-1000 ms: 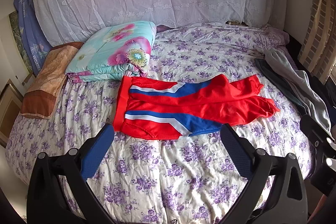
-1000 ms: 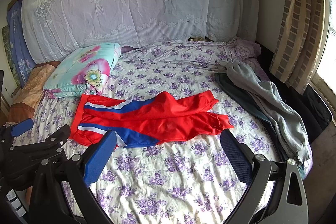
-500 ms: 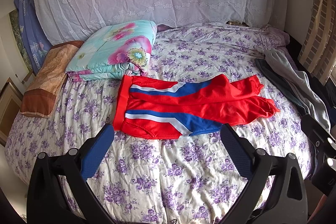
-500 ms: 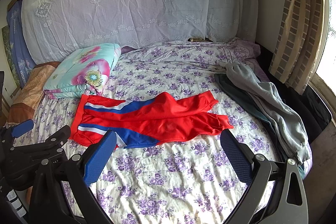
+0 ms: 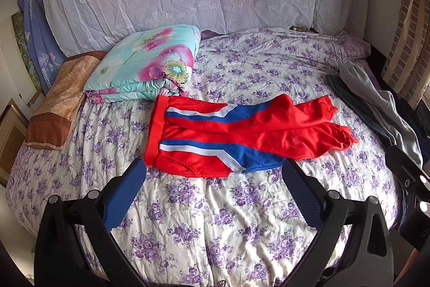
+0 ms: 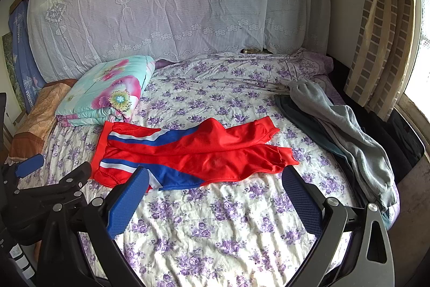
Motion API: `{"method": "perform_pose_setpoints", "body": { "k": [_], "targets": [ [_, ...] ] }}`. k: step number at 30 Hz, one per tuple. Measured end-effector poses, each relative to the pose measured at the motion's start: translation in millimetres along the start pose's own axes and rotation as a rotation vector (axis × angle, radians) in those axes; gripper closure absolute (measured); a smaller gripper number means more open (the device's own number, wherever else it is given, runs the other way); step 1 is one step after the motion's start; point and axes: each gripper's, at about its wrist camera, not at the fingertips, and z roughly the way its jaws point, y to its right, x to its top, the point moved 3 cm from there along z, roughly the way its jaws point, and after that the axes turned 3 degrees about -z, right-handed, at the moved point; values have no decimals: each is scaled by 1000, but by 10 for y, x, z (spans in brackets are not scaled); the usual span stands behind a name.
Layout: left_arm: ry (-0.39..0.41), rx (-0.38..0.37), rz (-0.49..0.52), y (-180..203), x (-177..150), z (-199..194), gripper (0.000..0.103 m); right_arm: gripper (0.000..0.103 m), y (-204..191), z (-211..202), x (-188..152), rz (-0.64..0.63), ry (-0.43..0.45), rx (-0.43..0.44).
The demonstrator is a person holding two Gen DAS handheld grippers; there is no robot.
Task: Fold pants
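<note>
**Line up both grippers before the first fold**

The shiny red pants with blue-and-white stripes (image 5: 236, 136) lie flat beside the folded floral quilt (image 5: 145, 66). Left gripper (image 5: 213, 190) and right gripper (image 6: 215, 195) hover empty, jaws spread. Best pinch waistband and cuffs together.

This is a bedroom in a home. A wide bed (image 5: 204, 219) covered by a sheet printed with purple flowers fills the room, with a folded floral quilt (image 5: 145, 66) and a brown pillow (image 5: 59, 104) at one side. A white lace cloth (image 6: 172, 7) hangs behind the bed, a checked curtain (image 6: 381, 26) covers a bright window, and loose grey clothes (image 6: 344, 131) lie on the sheet.
</note>
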Motion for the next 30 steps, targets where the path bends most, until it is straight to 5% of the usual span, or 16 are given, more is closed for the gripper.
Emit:
{"method": "perform_pose_setpoints", "body": {
  "k": [30],
  "targets": [
    [-5, -1, -2, -6, 0, 4, 4, 3, 13, -7, 9, 3, -2, 1]
  ]
}}
